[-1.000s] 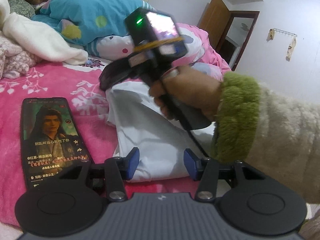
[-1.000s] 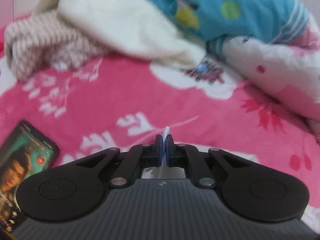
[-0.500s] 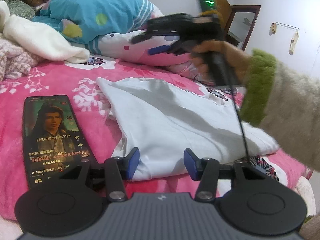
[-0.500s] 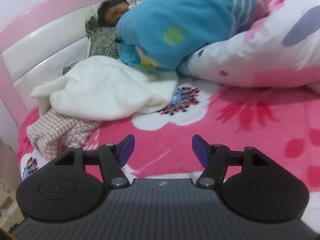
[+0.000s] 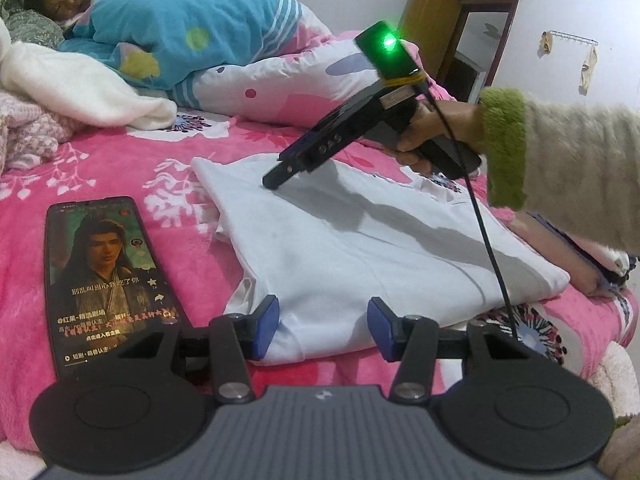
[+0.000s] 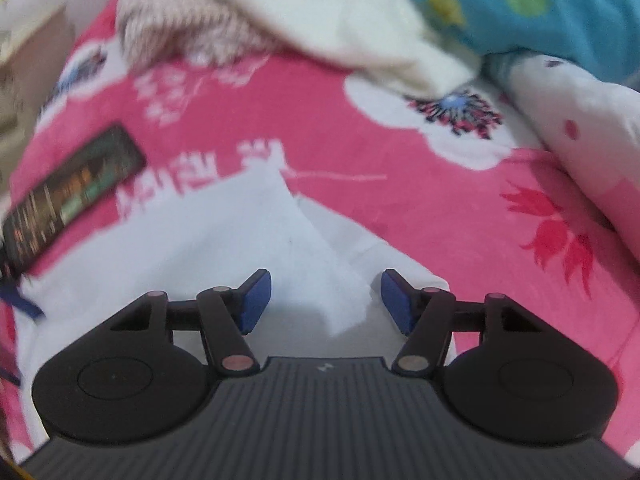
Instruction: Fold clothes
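Now | left gripper point(image 5: 323, 328) apart, empty, at white garment point(image 5: 360, 248) edge | right gripper point(image 6: 326, 300) apart, empty, over garment

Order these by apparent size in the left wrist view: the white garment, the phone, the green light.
1. white garment
2. phone, though nearness to the camera enlarges it
3. green light

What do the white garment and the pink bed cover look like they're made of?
The white garment looks like thin, matte woven or knit cloth, maybe cotton: it lies flat with soft creases and a stitched seam. The pink bed cover looks like plush fleece: a fuzzy, slightly shiny nap with white printed flowers. Exact fibres cannot be told from the pictures.
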Motion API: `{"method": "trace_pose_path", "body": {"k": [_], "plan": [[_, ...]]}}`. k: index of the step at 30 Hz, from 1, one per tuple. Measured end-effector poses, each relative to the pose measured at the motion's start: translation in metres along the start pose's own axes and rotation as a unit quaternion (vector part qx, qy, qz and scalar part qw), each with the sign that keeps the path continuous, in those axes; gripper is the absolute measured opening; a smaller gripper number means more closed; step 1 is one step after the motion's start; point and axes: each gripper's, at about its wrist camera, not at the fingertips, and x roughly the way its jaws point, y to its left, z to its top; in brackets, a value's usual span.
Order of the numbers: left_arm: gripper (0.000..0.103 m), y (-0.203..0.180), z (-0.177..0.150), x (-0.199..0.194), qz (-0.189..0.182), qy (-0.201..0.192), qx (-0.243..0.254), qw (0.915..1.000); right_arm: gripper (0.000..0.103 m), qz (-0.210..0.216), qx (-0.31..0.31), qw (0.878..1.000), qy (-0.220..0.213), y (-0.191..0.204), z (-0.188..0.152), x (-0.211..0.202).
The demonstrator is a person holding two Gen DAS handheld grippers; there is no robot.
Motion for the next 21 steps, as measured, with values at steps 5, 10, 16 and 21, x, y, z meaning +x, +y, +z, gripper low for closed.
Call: {"method": "trace_pose_path", "body": {"k": [5,10,16,21], "plan": [[0.05,0.002,0.001,-0.001,-0.003,-0.001,-0.005,1.0,0.024,0.01,0.0,1.0,0.02,-0.003,0.002,0.005],[0.05,0.003,0.002,-0.001,-0.005,-0.003,-0.01,0.9999,0.002,-0.013,0.002,1.0,-0.009,0.003,0.003,-0.009],[0.05,0.005,0.008,0.001,-0.002,-0.005,-0.016,0.9999,0.001,-0.061,0.018,0.996,-0.055,0.001,0.003,-0.027],[0.05,0.006,0.01,0.004,0.003,-0.003,-0.014,0.9999,0.001,-0.091,0.029,0.995,-0.041,-0.005,-0.003,-0.007]]}}
